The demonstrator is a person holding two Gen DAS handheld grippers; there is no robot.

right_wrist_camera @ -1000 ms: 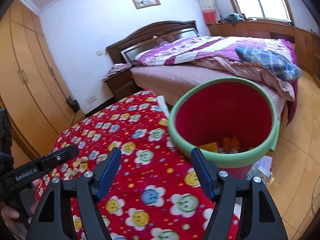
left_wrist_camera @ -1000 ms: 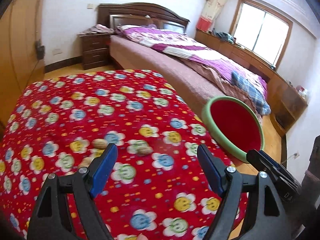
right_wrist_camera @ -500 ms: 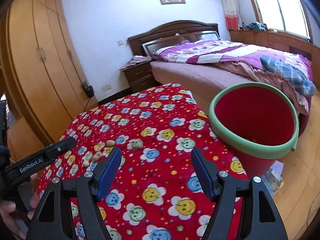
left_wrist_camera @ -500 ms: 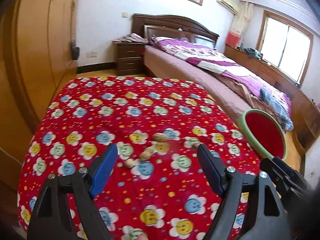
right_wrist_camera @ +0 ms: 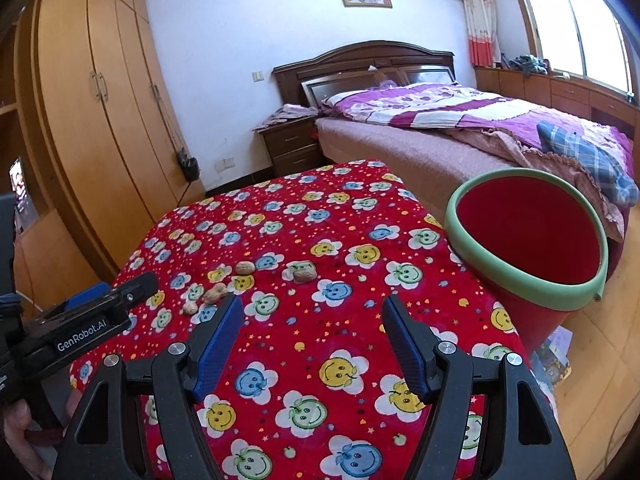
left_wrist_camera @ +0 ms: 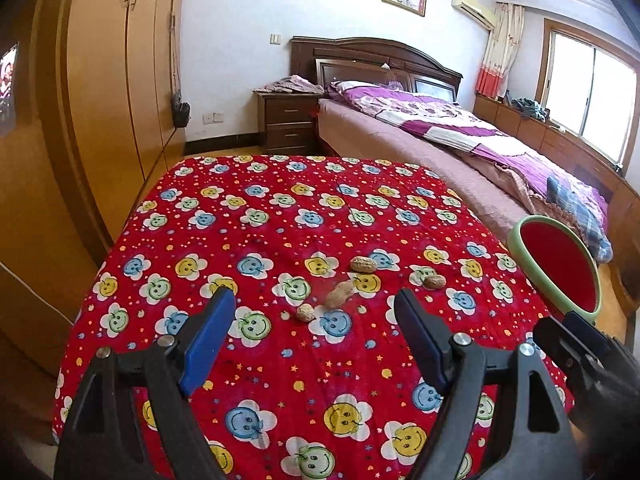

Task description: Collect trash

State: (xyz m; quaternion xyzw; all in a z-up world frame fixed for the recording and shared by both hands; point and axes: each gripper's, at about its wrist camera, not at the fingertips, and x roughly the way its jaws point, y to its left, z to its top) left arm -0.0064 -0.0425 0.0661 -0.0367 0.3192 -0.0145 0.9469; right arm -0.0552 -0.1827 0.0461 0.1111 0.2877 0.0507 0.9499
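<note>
1. The left tool (left_wrist_camera: 314,320) is holding its two blue-padded fingers (left_wrist_camera: 208,340) wide apart, with nothing sitting between them.
2. The left tool is pointing forward and slightly downward, hovering above the surface (left_wrist_camera: 280,220) without touching it.
3. The right tool (right_wrist_camera: 312,336) is also keeping its blue-padded fingers (right_wrist_camera: 406,346) spread wide and is gripping nothing.
4. The right tool is hovering clear of the surface at a similar forward, downward tilt.
5. The left tool's black body is showing at the left edge of the right wrist view, with a hand (right_wrist_camera: 18,432) partly appearing beneath it.
</note>
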